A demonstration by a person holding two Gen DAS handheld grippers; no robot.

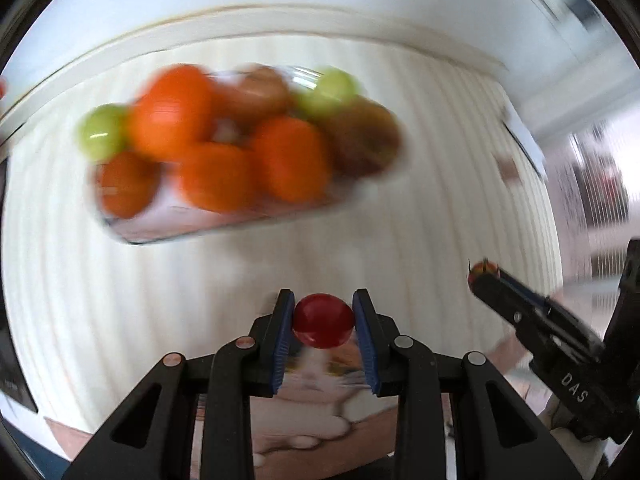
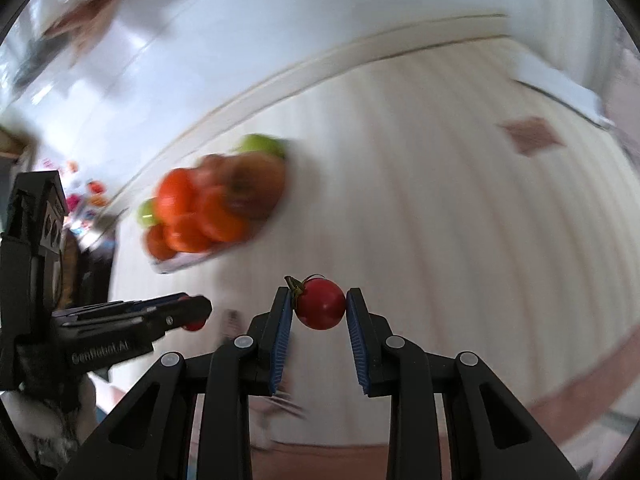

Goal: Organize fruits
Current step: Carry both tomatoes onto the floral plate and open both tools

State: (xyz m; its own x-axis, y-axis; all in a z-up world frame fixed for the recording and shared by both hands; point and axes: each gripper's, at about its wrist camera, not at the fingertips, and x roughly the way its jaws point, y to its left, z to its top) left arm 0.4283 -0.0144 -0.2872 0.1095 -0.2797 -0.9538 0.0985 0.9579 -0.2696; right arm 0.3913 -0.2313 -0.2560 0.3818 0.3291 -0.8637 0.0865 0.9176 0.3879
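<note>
A: Pinching a cherry tomato [image 1: 323, 321] is the left claw [image 1: 324, 322], pads pressing on its sides; the right claw [image 2: 320, 309] is gripping a second tomato [image 2: 320, 309], both carried above the counter [image 2: 460, 220].

B: Handling?

A: Probably light, smooth-skinned, soft; squeezing harder is risking a split. Gripping across the widest part seems safest.

B: View differences?

A: Right wrist view is showing a green stem on its tomato; left view is showing the blurred fruit tray [image 1: 168, 232] closer, with oranges [image 1: 172, 116] and green fruits [image 1: 100, 133].
</note>
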